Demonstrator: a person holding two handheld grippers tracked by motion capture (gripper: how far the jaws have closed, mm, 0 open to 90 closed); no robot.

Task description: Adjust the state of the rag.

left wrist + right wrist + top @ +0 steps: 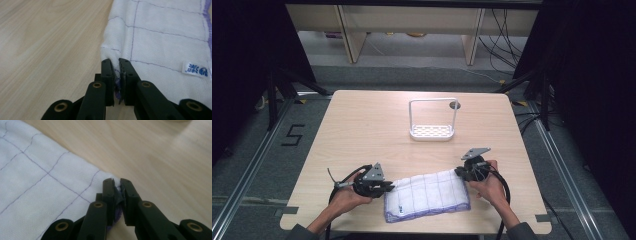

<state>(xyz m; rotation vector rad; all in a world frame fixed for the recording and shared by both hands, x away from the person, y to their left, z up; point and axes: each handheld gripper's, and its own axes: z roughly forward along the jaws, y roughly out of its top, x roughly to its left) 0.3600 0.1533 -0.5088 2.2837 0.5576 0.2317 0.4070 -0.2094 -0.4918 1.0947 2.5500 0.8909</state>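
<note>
A white cloth [427, 195] with thin purple grid lines and a purple hem lies folded on the near part of the wooden table [362, 130]. My left gripper [388, 187] is shut on the cloth's far left corner; in the left gripper view the jaws pinch the cloth [160, 40] at my left gripper [116, 62], and a small blue-printed label [197, 70] shows to the right. My right gripper [460, 172] is shut on the far right corner; in the right gripper view the cloth [37, 187] spreads left from my right gripper [116, 182].
A white rack [432, 120] with a perforated base and a tall loop handle stands upright past the middle of the table. A round hole [455, 105] is in the tabletop behind it. Shelving and cables lie on the floor beyond the far edge.
</note>
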